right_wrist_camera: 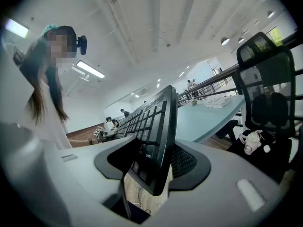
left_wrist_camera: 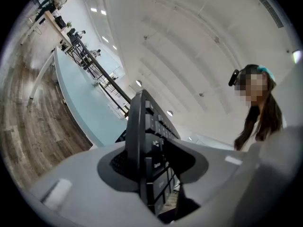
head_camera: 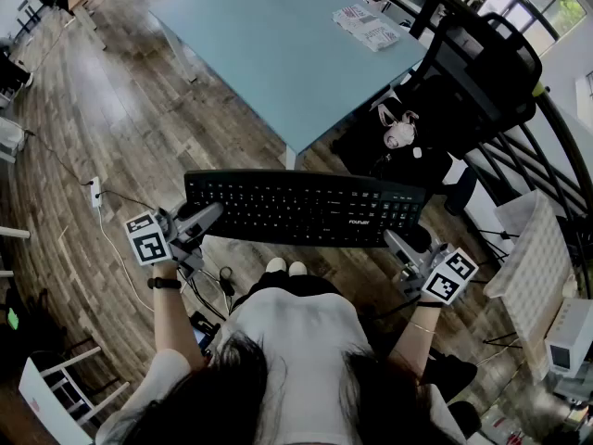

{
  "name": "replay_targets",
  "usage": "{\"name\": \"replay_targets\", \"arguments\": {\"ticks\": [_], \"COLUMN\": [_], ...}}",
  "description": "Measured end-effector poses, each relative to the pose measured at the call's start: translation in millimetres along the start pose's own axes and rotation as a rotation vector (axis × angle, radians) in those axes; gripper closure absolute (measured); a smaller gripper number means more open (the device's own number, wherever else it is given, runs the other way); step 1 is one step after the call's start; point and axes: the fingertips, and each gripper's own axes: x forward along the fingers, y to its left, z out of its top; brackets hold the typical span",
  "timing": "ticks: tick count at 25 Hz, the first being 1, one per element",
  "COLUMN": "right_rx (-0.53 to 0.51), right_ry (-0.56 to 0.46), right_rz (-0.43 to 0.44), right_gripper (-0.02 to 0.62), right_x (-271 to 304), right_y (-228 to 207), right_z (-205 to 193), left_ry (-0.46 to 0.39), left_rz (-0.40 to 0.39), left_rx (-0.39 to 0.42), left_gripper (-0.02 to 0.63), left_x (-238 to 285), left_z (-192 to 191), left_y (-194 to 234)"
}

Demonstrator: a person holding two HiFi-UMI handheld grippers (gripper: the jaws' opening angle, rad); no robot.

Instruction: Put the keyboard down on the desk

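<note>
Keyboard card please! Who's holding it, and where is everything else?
held thing: black keyboard, level, in the air above the wooden floor
left gripper: clamped on keyboard's left end
right gripper: clamped on keyboard's right end
desk: pale blue, ahead of the keyboard, not touching it
on desk: papers at far corner
beside desk: black chair, plush toy

The keyboard [head_camera: 306, 209] is dull black plastic. The desk [head_camera: 278, 54] top is smooth. The floor [head_camera: 102, 128] is wood (planks with grain).
</note>
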Motion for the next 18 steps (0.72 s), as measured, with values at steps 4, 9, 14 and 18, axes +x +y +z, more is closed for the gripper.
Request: {"name": "replay_targets", "arguments": {"ticks": [4,9,14,18], "right_rx": [0.019,0.005,0.01,0.013], "right_ry": [0.0,-0.016,-0.008,-0.008], "right_rz": [-0.002,0.012,0.039,0.049], "right_gripper": [0.407,0.407,0.405,0.405], "right_x": [-3,-13,-3,5], "right_y": [1,-2,1,-6], "right_z": [-2,2,-1,1], "left_ry": [0.001,-0.01,-0.022,-0.031], "left_rz": [0.004,0.008,0.035,0.049], "left_rx": [-0.003,0.006,0.0,-0.01], "left_gripper": [0.41,0.41,0.41,0.41], "left_x": [0,5,-8,-6], "left_z": [0,-5,-7,-5], "left_y": [-2,-13,-14,-5]}}
